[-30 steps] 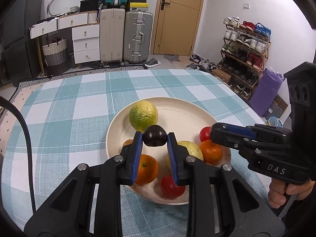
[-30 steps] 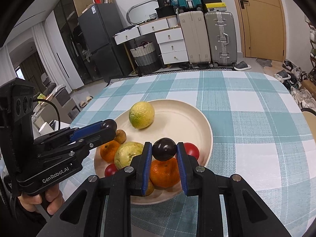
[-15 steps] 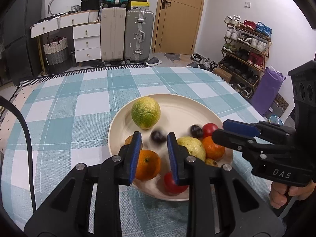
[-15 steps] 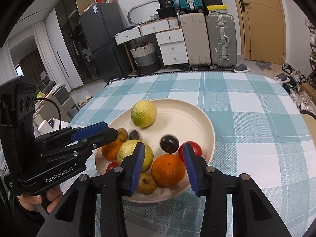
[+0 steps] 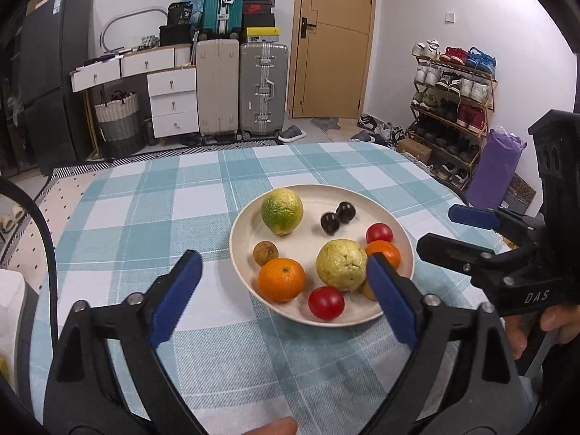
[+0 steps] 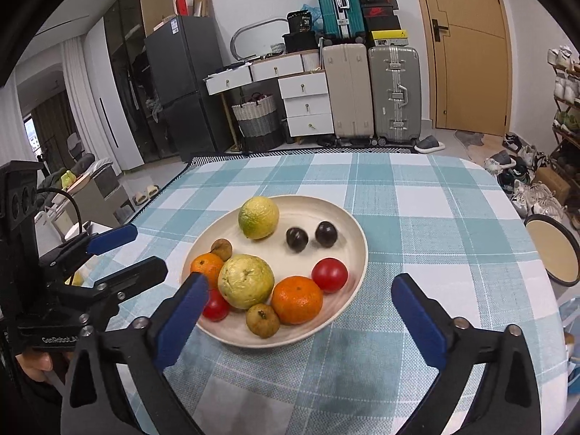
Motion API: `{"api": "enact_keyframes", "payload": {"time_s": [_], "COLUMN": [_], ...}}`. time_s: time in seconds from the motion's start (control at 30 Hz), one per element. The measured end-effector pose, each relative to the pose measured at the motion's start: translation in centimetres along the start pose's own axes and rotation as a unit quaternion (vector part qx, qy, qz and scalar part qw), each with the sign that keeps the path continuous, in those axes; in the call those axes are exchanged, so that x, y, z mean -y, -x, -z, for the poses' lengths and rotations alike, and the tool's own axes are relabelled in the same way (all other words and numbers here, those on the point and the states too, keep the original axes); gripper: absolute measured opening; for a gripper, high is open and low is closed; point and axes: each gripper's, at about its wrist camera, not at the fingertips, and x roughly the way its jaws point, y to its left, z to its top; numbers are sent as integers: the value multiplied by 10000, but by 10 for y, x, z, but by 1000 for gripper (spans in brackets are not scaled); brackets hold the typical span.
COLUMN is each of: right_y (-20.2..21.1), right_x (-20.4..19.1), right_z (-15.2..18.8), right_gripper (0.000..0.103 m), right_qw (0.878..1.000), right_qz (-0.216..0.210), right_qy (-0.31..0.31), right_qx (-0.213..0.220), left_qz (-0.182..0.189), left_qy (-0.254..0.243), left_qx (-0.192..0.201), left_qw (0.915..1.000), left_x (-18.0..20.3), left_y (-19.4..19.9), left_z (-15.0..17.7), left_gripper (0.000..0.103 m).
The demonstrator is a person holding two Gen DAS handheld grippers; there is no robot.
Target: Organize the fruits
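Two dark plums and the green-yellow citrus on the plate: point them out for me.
Left plum (image 6: 297,239), right wrist view, middle of its dark skin.
Right plum (image 6: 326,233), right wrist view, its centre.
Green-yellow citrus (image 5: 282,211), left wrist view, middle of its rind.

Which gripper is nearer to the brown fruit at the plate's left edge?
Left. The left gripper has its jaws opening just in front of the brown fruit; the right gripper sits across the plate.
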Motion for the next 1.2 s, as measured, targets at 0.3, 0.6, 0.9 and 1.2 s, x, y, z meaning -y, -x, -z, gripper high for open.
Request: {"api": "enact_keyframes", "payload": {"time_s": [0.3, 0.6, 0.9, 1.2], "right_y": [17, 28, 33, 43], "right_x": [-2, -3, -11, -16], "right_z": [15, 29, 33, 37], "right_gripper": [103, 103, 103, 103], "right_qw": [9992, 9964, 9945, 9914], "right_qz": [-120, -247, -172, -99], "right_qy": [184, 343, 565, 712], "right_qx": [348, 734, 867, 1092], "left_qz": [-56, -178, -190, -224], "left_qy": [142, 293, 295, 250], "left_qx": [263, 525, 693, 803], "left_qw": [9995, 9980, 9970, 9962], "left_x": [-2, -3, -3, 0], "left_y": [29, 29, 29, 33], "left_z": [19, 31, 35, 36], "left_gripper": [102, 102, 102, 102]}}
